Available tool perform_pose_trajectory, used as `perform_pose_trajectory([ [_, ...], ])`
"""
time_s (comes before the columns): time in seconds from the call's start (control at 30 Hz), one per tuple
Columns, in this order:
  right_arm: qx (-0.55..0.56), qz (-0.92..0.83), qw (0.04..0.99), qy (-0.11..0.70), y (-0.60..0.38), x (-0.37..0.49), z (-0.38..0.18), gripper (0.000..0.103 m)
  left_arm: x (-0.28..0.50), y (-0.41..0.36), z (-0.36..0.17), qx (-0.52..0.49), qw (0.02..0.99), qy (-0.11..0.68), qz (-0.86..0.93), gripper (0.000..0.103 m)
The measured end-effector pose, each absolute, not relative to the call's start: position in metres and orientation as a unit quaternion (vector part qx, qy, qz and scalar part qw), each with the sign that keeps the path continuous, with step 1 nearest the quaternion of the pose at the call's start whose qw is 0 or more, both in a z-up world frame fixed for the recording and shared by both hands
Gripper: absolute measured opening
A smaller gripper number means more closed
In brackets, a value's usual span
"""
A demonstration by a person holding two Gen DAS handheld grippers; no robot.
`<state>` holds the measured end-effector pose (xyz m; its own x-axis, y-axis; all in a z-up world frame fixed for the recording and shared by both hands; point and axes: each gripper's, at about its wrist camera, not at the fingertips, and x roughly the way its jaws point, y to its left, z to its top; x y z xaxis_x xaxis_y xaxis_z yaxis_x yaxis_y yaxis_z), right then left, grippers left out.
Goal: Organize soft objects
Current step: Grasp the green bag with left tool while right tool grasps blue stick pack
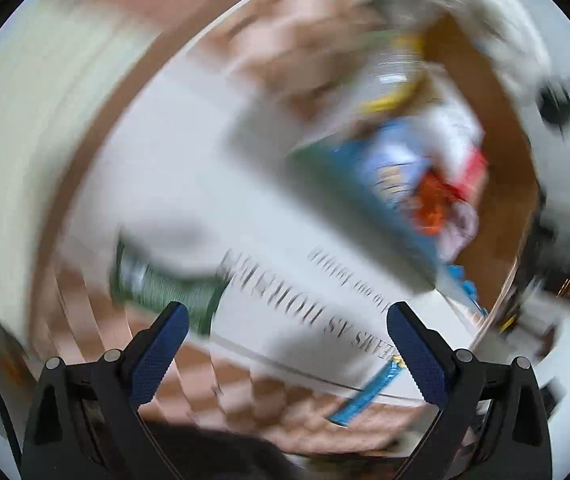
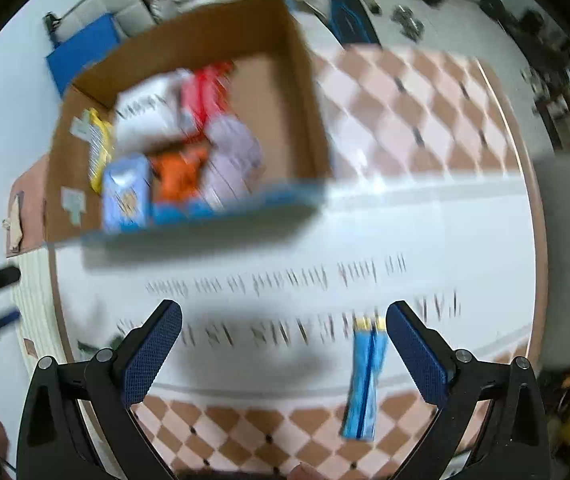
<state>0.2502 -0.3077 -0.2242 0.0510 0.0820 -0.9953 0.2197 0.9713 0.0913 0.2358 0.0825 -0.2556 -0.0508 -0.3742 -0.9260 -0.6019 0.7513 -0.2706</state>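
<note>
On the round table (image 2: 425, 216), under a checkered cloth with a white lettered band, a cardboard box (image 2: 285, 92) sits at about 11 o'clock in the right wrist view, holding soft packets: white, red, orange, lilac, pale blue, yellow. A blue packet (image 2: 365, 380) lies flat on the cloth at 5 o'clock, just beside the right gripper (image 2: 284, 332), whose fingers stand spread wide, nothing between them. The left gripper (image 1: 287, 334) is likewise spread and empty; its view is badly smeared, a green-and-white object (image 1: 165, 280) at 8 o'clock.
</note>
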Motion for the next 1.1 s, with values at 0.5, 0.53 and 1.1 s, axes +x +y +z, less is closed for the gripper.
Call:
perform_pose_trajectory([
  [0.5,0.209,-0.133,0.638,0.729,-0.362,0.139,-0.323,0.103,0.147,0.125,-0.389,-0.483,0.459,0.711,0.225,0.101],
  [0.53,0.215,-0.137,0.634,0.73,-0.364,0.136,-0.328,0.103,0.149,0.123,-0.393,-0.483,0.457,0.711,0.228,0.101],
  [1.1,0.189,-0.138,0.584,0.777,-0.379,0.104,-0.386,0.068,0.204,-0.059,-0.377,-0.006,0.626,0.779,0.043,0.063],
])
